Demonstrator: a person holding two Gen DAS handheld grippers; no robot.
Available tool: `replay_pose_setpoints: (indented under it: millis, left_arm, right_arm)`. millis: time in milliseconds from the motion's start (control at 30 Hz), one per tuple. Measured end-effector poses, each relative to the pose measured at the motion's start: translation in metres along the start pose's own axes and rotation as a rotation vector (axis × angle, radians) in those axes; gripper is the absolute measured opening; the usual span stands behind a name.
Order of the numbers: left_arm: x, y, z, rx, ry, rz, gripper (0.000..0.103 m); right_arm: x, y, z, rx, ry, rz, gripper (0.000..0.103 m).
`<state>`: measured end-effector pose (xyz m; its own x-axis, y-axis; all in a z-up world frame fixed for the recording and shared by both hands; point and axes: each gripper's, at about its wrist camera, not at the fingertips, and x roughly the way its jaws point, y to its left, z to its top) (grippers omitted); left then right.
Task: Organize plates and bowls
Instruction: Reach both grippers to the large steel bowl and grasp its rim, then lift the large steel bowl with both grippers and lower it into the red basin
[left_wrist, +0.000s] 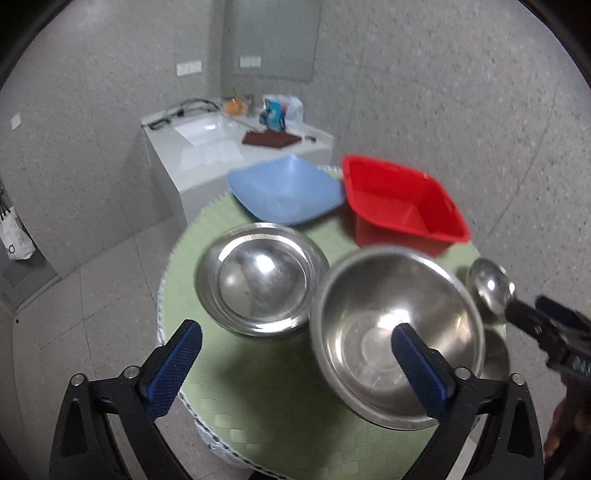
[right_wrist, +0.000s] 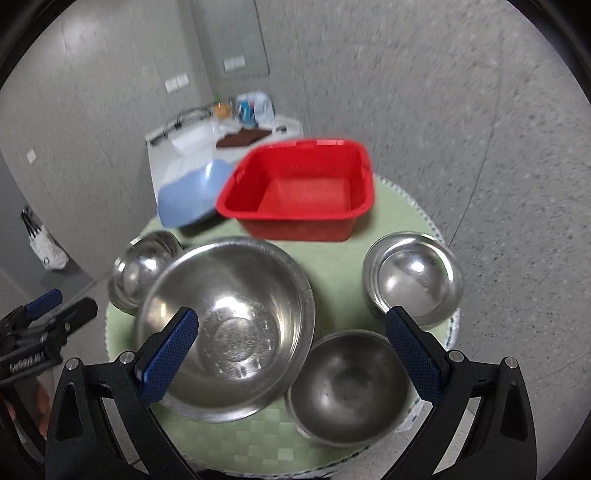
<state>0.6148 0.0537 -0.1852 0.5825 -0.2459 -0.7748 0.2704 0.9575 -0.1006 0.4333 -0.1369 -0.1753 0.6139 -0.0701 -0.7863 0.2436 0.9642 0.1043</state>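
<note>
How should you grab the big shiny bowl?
Pinch the big bowl by its thin rim on the near edge, coming down from above, one of the fingers inside and one outside. Its round sides look too wide and slippery to squeeze.

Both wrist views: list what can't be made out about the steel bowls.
- Left wrist view: the small bowl at right is partly hidden by the right hand-held gripper.
- Left wrist view: the large bowl is motion-blurred and partly covered by a blue finger.
- Right wrist view: the left bowls sit partly behind the large bowl; their count is unclear.
</note>
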Motion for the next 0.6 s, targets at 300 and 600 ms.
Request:
replay_pose_setpoints:
  millis: [300,600]
  left_arm:
    - [0.065,-0.022,0.002,-0.074,0.143,0.022,0.073]
    - [0.108,-0.035,0.001,-0.176,0.218,-0.012,0.022]
  right_arm:
    - [0.069,-0.008,0.014,-0.137,0.144,0.100,0.082]
    - [0.113,-0.013,0.017,-0.250,0.264,0.183,0.040]
